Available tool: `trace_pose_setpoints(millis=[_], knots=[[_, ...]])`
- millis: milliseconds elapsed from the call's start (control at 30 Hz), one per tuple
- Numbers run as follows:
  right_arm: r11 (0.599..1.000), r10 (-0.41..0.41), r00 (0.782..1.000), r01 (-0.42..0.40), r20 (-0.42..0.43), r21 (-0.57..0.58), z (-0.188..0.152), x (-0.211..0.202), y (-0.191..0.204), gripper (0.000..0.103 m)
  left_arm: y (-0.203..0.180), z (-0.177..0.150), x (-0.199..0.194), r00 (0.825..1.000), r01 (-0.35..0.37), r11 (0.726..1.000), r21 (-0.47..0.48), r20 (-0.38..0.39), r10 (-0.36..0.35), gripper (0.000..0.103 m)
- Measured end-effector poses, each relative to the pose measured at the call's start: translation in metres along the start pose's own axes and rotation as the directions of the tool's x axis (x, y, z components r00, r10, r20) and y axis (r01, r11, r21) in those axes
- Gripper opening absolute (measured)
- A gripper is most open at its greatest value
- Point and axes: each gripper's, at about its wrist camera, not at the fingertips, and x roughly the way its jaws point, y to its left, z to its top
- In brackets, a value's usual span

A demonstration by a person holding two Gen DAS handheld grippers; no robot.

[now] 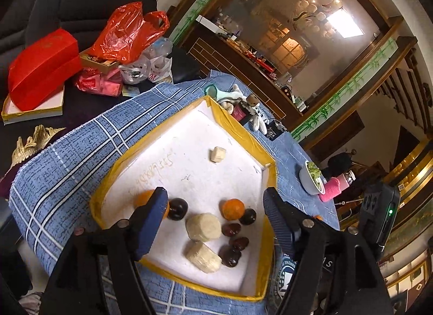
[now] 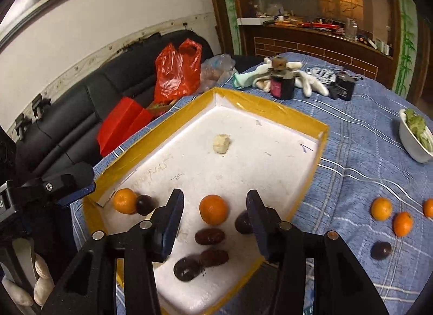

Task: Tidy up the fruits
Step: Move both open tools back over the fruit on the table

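While both tools hang over the near end of the white foam tray (image 2: 284, 158), the right gripper (image 2: 215, 223) has its jaws spread apart with nothing between them, and the left gripper (image 1: 216, 213) is likewise spread wide and empty. Inside the tray, nearest the right wrist camera, lie a dark round plum (image 2: 186, 269) and two brown dates (image 2: 214, 257) (image 2: 209, 236), with another dark fruit (image 2: 242, 223) partly hidden behind the right finger. Just beyond them sits an orange (image 2: 213, 209), and toward the tray's left wall a second orange (image 2: 125, 200) touches a dark plum (image 2: 144, 204). In the left wrist view, two pale cut chunks (image 1: 203, 227) (image 1: 203, 256) rest among the dark fruits. Farther up the tray a small pale piece (image 2: 221, 143) lies alone. Out on the blue checked cloth (image 2: 360, 152), well apart from the tray, are three more oranges (image 2: 381, 208) (image 2: 403, 223) (image 2: 429, 207) and a plum (image 2: 381, 250). Beyond stand a white bowl (image 2: 414, 147) of greens, a dark jar (image 2: 282, 85) on white gloves (image 2: 311, 85), and a red plastic bag (image 2: 177, 70) on the black sofa (image 2: 89, 98).
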Motion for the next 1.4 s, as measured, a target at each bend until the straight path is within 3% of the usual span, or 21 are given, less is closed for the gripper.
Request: trace_pose_setpoints(millis=[333,633,900,1167,1400], knots=[[0.996,-0.003,0.999,-0.001,0.041,0.091,-0.026,-0.044,-0.02,0.055,-0.039,-0.017,-0.036,0.999,0.021,0.998,0.059,0.025,-0.023,0.084],[0.993,-0.032,0.993,0.019,0.113,0.12,-0.054,-0.099,-0.026,0.061,-0.081,-0.042,-0.075,0.995,0.08,0.983,0.162,0.051,-0.09,0.084],[0.981,-0.09,0.985,0.063,0.148,0.182,-0.085,-0.133,-0.054,0.065,-0.101,-0.058,-0.086,0.993,0.106,0.972,0.21,0.025,-0.113,0.085],[0.934,-0.235,0.962,0.183,0.14,0.306,-0.117,-0.17,-0.129,0.065,-0.103,-0.064,-0.067,0.996,0.091,0.976,0.198,-0.013,-0.09,0.088],[0.89,-0.282,0.958,0.241,0.05,0.388,-0.123,-0.151,-0.191,0.065,-0.111,-0.071,-0.018,0.99,0.095,0.969,0.227,-0.119,-0.07,0.088]])
